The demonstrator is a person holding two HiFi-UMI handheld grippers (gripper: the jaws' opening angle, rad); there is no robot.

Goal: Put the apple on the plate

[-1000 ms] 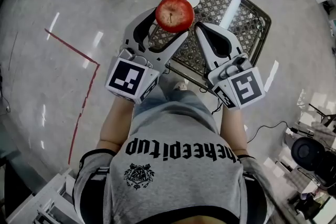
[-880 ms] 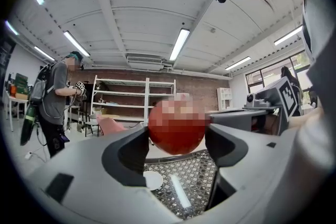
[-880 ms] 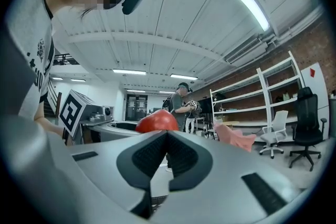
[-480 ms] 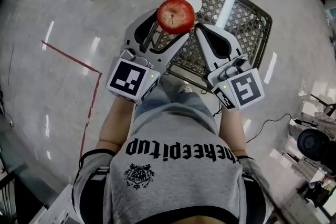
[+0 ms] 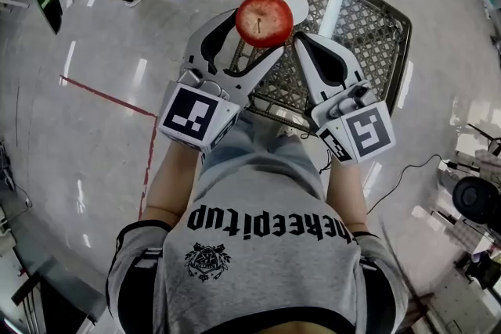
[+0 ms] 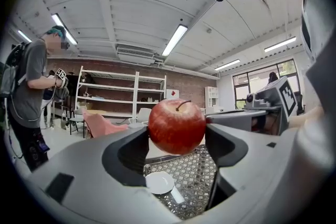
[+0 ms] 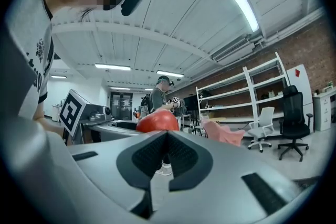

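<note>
Clearly the left gripper (image 6: 177,136) is clamped on the apple (image 5: 264,20), jaws pressing its red sides with the stem up, so the fruit hangs well above the mesh table (image 5: 368,19) instead of resting on anything. Below and just beyond it, the white plate (image 6: 159,182) lies bare near the table's far left corner, probably the drop spot. Rightward, the right gripper (image 7: 167,136) has its jaws together on nothing, held alongside, seemingly just kept clear.

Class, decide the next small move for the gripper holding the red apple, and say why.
Probably lower the left gripper, shut on the round red apple, toward the white plate on the metal mesh tabletop: the apple hangs high above it.
</note>
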